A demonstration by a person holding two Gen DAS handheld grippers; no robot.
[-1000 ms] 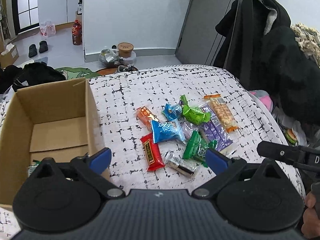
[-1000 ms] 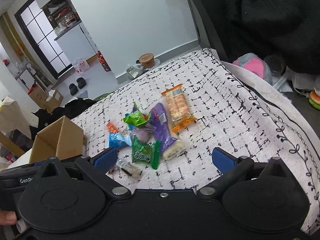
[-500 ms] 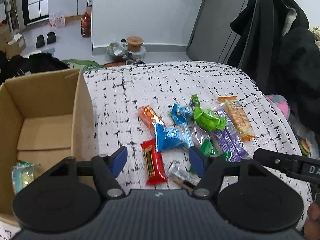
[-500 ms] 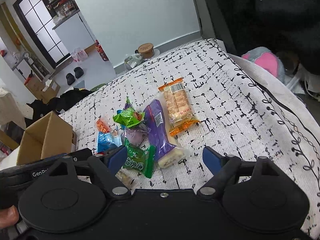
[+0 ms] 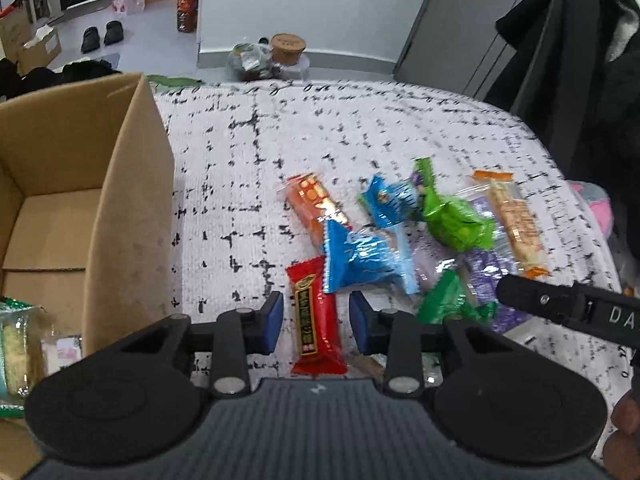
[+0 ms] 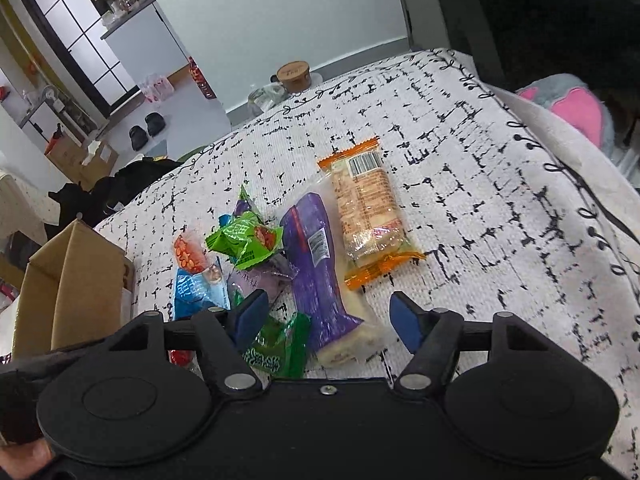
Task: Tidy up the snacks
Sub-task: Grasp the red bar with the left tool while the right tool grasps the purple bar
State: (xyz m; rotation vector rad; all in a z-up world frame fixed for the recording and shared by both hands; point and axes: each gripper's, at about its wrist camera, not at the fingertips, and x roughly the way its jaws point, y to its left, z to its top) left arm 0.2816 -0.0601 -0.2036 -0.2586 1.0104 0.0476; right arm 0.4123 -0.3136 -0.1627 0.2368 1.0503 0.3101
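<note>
Several snack packets lie on a white, black-flecked cloth [image 5: 248, 184]. My left gripper [image 5: 316, 320] is open, its blue pads straddling a red bar [image 5: 316, 316] without touching it. A blue packet [image 5: 360, 260], an orange packet [image 5: 316, 204] and a green packet [image 5: 452, 220] lie beyond. My right gripper [image 6: 326, 320] is open around the near end of a purple packet [image 6: 316, 272], above the cloth. An orange-ended cracker pack [image 6: 368, 216] lies to its right, a dark green packet [image 6: 276, 344] to its left.
An open cardboard box [image 5: 132, 184] stands at the left of the cloth with packets inside [image 5: 20, 352]; it also shows in the right wrist view [image 6: 76, 280]. A dark coat [image 5: 592, 80] hangs at the right. The cloth drops off at the right edge [image 6: 560, 152].
Both grippers have moved forward and down toward the snacks and narrowed their jaws. The left one now straddles the red bar, the right one the purple packet.
</note>
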